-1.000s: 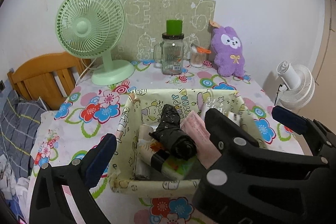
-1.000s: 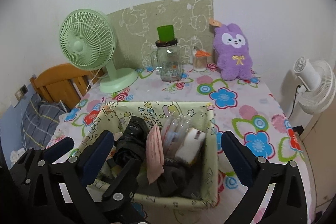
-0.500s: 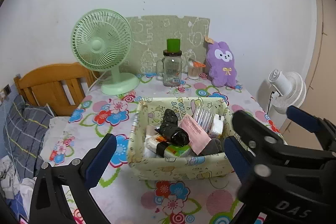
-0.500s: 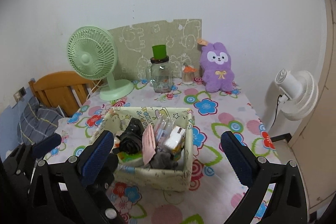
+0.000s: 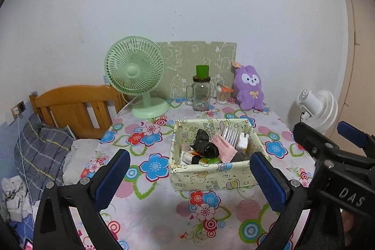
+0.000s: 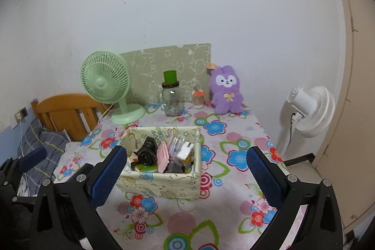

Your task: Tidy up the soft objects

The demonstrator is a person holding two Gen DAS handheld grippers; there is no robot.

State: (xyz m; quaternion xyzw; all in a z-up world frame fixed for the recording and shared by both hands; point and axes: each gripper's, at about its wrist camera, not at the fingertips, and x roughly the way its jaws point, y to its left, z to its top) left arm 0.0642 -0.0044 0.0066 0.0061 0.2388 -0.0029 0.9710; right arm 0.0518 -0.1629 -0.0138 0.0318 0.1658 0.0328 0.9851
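Note:
A pale fabric basket [image 5: 211, 173] [image 6: 161, 184] with cartoon prints stands mid-table. It holds a rolled black item [image 5: 205, 147] [image 6: 147, 151], a pink packet [image 5: 223, 148] [image 6: 163, 156], a clear packet, a white box and a grey cloth. A purple plush rabbit [image 5: 249, 87] [image 6: 226, 93] sits upright at the back against the wall. My left gripper [image 5: 187, 177] is open and empty, in front of the basket. My right gripper [image 6: 185, 175] is open and empty, also in front of it; it shows at the right of the left wrist view [image 5: 328, 156].
A green desk fan [image 5: 137, 88] [image 6: 109, 90], a glass jar with green cup [image 5: 201, 93] [image 6: 172, 95] and a small cup [image 5: 222, 95] stand at the back. A white fan [image 6: 309, 109] is right of the table, a wooden headboard [image 5: 75, 107] and bedding left.
Both grippers have pulled back and up from the basket, which now looks smaller and farther. Both stay open and empty. Nothing on the table has moved.

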